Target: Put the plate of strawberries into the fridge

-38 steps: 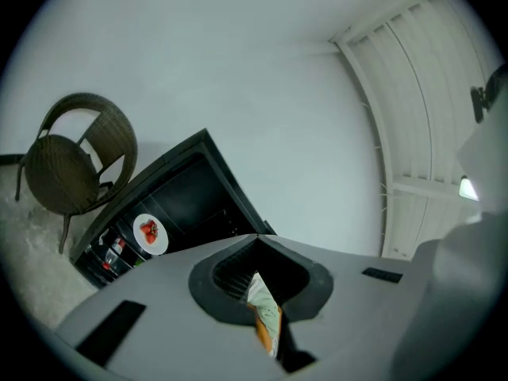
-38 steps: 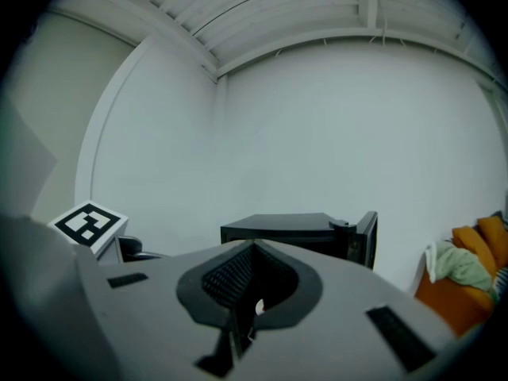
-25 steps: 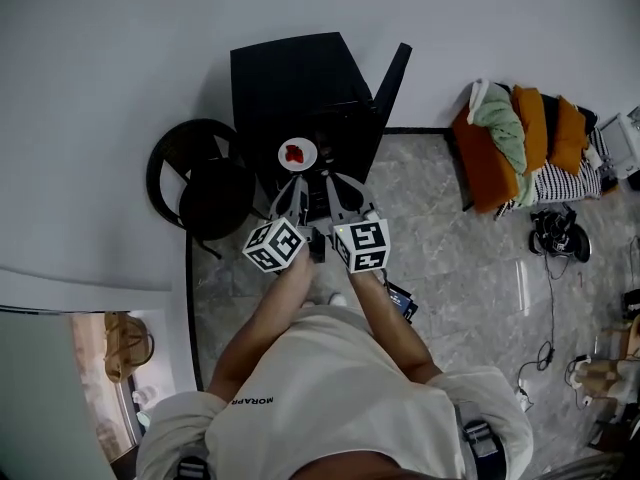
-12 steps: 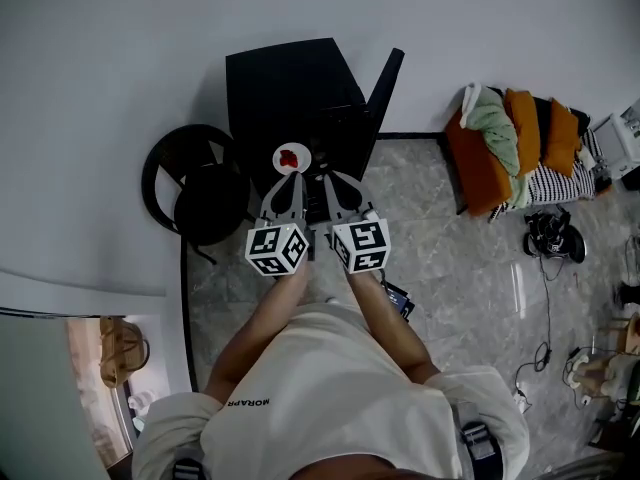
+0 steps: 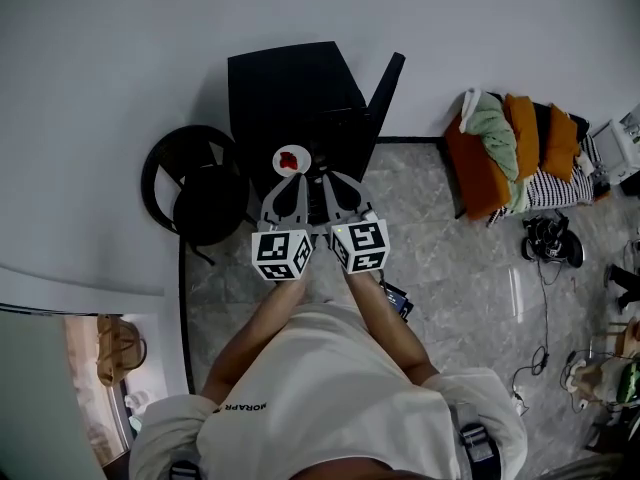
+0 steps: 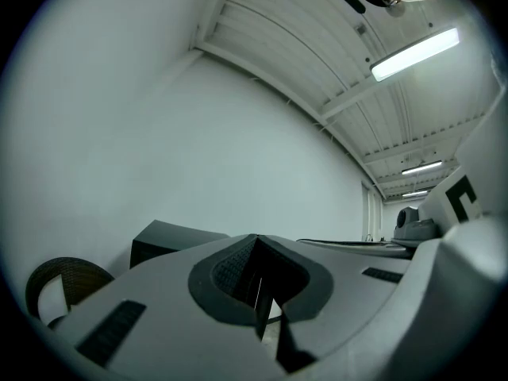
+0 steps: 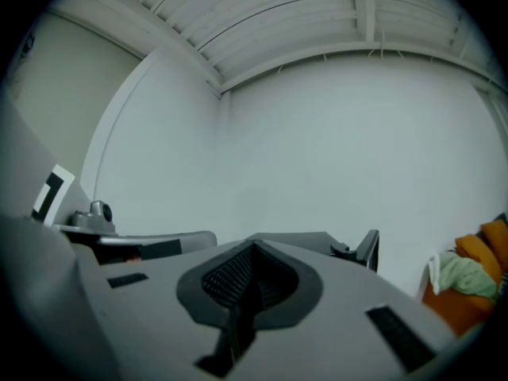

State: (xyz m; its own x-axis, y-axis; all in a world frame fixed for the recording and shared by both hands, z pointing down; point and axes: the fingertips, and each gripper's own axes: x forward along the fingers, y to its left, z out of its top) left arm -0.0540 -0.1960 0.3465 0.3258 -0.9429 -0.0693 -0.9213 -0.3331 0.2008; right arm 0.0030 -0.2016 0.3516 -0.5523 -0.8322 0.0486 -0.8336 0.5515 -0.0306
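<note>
The white plate of strawberries hangs in front of the black fridge, whose door stands swung out to the right. My left gripper is shut on the plate's near rim; in the left gripper view a thin white edge shows between its closed jaws. Just right of it is my right gripper, shut and holding nothing. In the right gripper view the closed jaws point at the fridge and its door.
A round black chair stands close to the fridge's left side. Orange cushions and folded clothes lie at the right wall, and cables and a dark object lie on the stone floor. A white wall runs behind the fridge.
Both grippers and the plate have shifted slightly toward the fridge. The left gripper's marker cube has turned to face the camera more squarely.
</note>
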